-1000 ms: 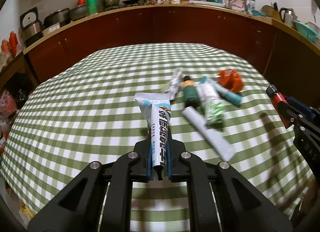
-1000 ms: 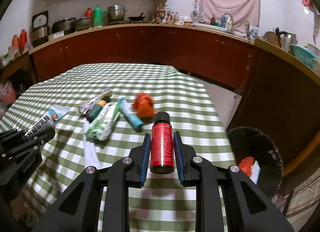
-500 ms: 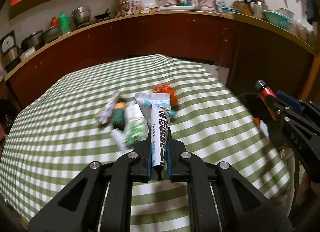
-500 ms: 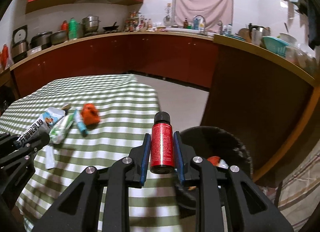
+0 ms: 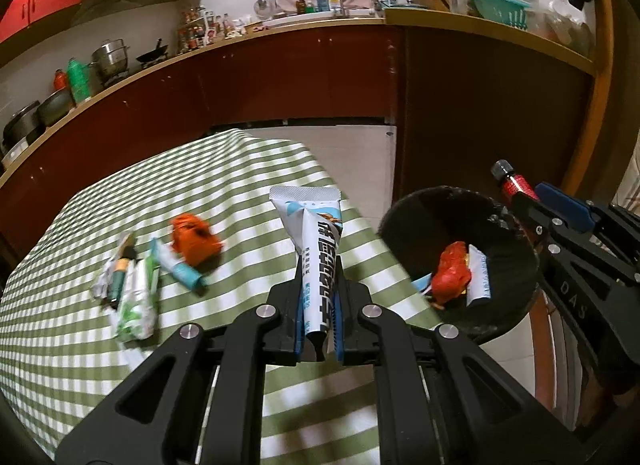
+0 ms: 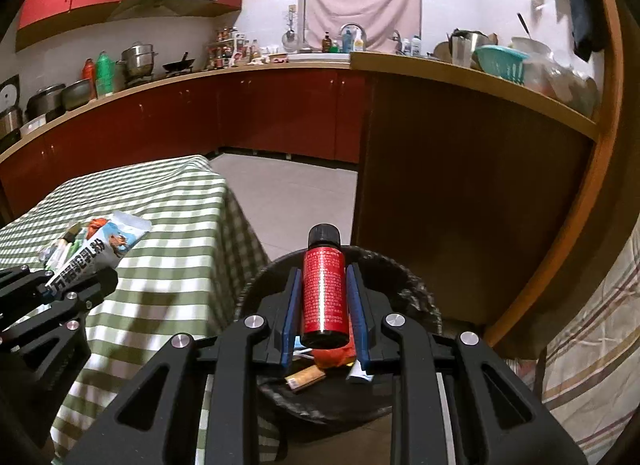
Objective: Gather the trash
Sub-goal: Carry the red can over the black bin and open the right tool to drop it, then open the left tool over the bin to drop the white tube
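My left gripper (image 5: 317,297) is shut on a white and blue squeeze tube (image 5: 316,241), held over the right edge of the green checked table (image 5: 72,345). My right gripper (image 6: 323,297) is shut on a small red bottle with a black cap (image 6: 323,289), above the black trash bin (image 6: 416,289). In the left wrist view the bin (image 5: 508,329) stands on the floor right of the table and holds red crumpled trash (image 5: 452,273) and a white packet. The right gripper (image 5: 520,193) with the red bottle (image 5: 510,181) hangs over its far rim.
On the table lie an orange crumpled wrapper (image 5: 194,239), a teal-capped tube (image 5: 178,269), a green and white packet (image 5: 136,301) and a small dark bottle (image 5: 118,277). A brown counter (image 6: 480,169) rises close behind the bin. Tiled floor (image 6: 292,193) lies between table and cabinets.
Both grippers have swung right, from over the table toward the bin. The red bottle now hangs above the bin's mouth, and the tube has reached the table's right edge. Both grips are unchanged.
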A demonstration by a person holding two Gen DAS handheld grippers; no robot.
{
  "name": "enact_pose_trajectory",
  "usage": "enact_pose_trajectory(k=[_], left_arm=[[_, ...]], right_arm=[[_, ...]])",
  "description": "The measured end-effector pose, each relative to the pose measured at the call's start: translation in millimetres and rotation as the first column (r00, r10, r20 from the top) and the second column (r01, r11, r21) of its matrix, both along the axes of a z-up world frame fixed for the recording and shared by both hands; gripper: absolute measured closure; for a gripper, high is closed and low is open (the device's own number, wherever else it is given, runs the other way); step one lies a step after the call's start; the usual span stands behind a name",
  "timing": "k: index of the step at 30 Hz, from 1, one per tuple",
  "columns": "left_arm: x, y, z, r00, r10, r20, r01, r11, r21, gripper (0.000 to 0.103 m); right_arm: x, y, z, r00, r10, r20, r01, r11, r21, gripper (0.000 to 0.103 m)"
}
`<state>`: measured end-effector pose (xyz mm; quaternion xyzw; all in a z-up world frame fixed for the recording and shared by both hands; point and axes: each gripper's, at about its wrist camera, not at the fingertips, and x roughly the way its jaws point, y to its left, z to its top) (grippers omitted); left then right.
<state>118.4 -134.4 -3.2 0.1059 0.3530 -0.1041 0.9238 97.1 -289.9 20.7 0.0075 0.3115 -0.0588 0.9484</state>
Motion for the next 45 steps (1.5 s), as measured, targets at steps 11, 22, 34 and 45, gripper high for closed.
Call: enact_pose_trajectory(k=[11, 22, 34, 45], left_arm=[[21.5, -50.8, -16.4, 0.999, -0.044, -0.021, 0.045, 0.998, 0.033, 0.093], [41.9, -78.1, -30.3, 0.995, -0.057, -0.076, 0.062, 0.997, 0.056, 0.092], [52.3, -90.8, -36.3, 0.994, -0.055, -0.093, 0.063, 0.995, 0.084, 0.085], [55.6, -84.1, -35.6, 0.995, -0.024, -0.097, 0.031, 0.997, 0.065, 0.058]], right_arm=[[9.0, -33.7, -16.4, 1.000, -0.026, -0.013, 0.026, 0.999, 0.038, 0.079], [21.9, -50.6, -28.9, 0.999, -0.034, -0.034, 0.036, 0.997, 0.065, 0.079], [32.5, -64.9, -37.5, 0.998, -0.036, -0.051, 0.041, 0.995, 0.086, 0.079], [34.4, -68.9, -39.7, 0.997, -0.054, -0.061, 0.060, 0.993, 0.099, 0.078]])
